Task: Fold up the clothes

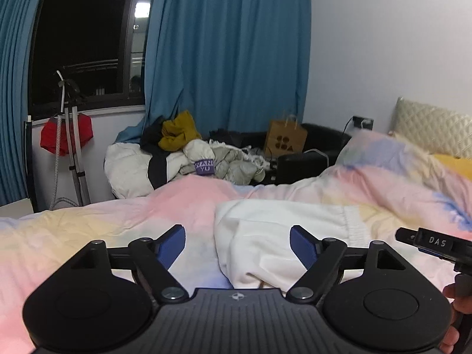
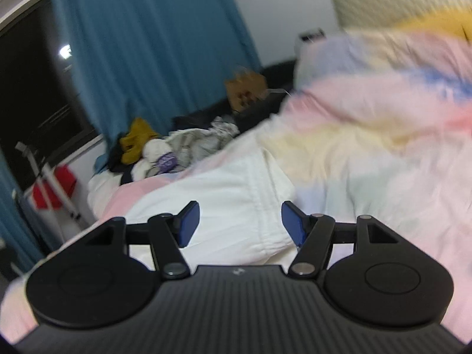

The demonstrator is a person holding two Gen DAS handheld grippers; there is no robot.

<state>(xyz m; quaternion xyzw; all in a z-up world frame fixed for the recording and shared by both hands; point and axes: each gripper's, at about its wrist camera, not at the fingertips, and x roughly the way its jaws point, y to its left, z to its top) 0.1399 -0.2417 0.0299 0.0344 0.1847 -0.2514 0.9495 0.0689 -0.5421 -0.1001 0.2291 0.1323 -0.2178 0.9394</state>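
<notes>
White garment (image 1: 283, 236) lies on the pastel duvet (image 1: 103, 230), folded over, elastic waistband edge toward the right. We see it ahead of and below the left gripper (image 1: 237, 246), mostly under the right finger (image 1: 303, 249); the left finger (image 1: 171, 247) sits over bare duvet. Jaws spread wide, nothing between the pads, no contact with the cloth. Right gripper (image 2: 239, 222) also has its jaws well apart, empty; the same white garment (image 2: 230, 194) fills the gap between and beyond its fingers, not gripped. Right-wrist view is tilted and blurred. In the left view the right gripper's tip pokes in at the far right, a hand (image 1: 455, 298) below it. Beyond the fingers: clothes pile (image 1: 188, 153), brown paper bag (image 1: 284, 140), blue curtain (image 1: 230, 47), dark window (image 1: 82, 35), headboard (image 1: 433, 126) far right.
</notes>
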